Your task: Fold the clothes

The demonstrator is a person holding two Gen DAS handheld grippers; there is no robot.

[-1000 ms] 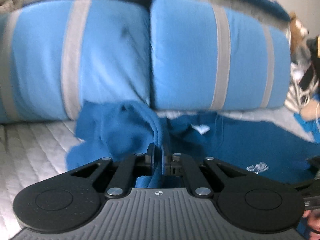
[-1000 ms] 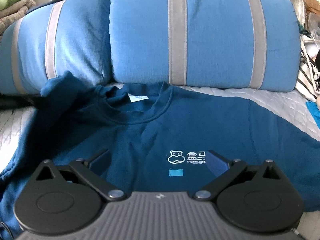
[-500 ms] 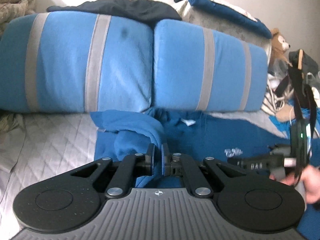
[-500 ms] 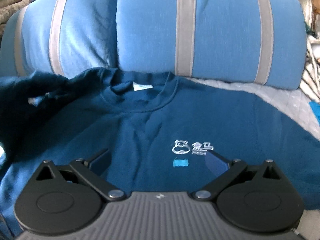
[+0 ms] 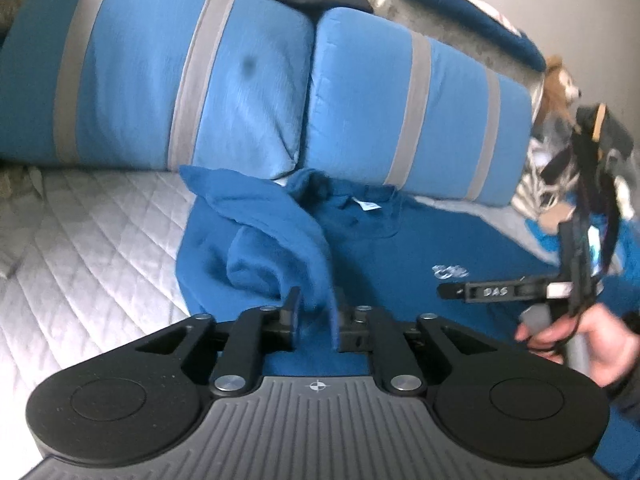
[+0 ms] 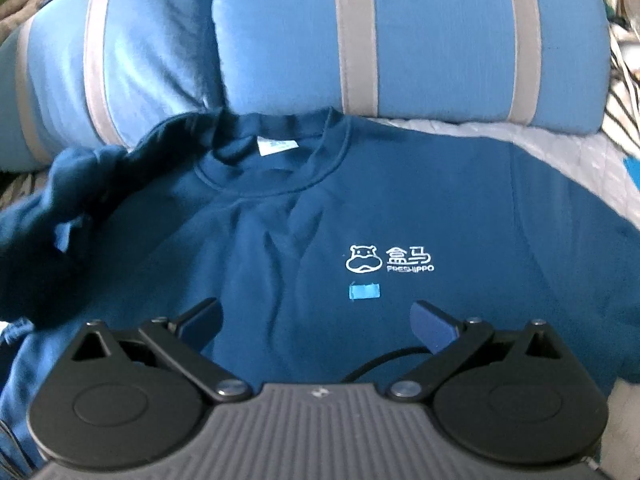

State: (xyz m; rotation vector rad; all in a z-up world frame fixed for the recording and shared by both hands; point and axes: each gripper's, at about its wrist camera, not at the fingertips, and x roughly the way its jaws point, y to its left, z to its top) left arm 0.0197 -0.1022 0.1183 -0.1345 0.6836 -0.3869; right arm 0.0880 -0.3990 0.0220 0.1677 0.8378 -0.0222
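1. Lying front-up on the quilted grey bedcover point(image 5: 92, 240), filled the middle of both views: a dark blue sweatshirt point(image 6: 400, 208), collar toward two light-blue pillows point(image 6: 420, 40) with grey stripes at the top of the frames.
2. Showed a white neck label point(image 6: 277, 146) inside the collar, a white hippo logo point(image 6: 388, 261) right of centre in the right wrist view, and a small light-blue patch point(image 6: 365, 291) just below it.
3. Left gripper point(image 5: 316, 316), bottom centre of its view: jaws narrow and just been opening, a fold of the sweatshirt's sleeve point(image 5: 276, 240) hanging between them; cloth lay against the right pad, with a slim gap at the left one.
4. Sleeve draped in a bunched ridge from centre-left of that frame down to the gripper, over the sweatshirt's body.
5. Right gripper point(image 6: 316, 320), bottom of its own view: spread wide, empty, above the sweatshirt's chest just below the patch.
6. Seen also at the right edge of the left wrist view, gripped by a hand point(image 5: 580, 344) around its handle.
7. Sat at the upper right of the left wrist view: a plush toy point(image 5: 558, 80), beside a blue garment point(image 5: 460, 8) piled behind the pillows.
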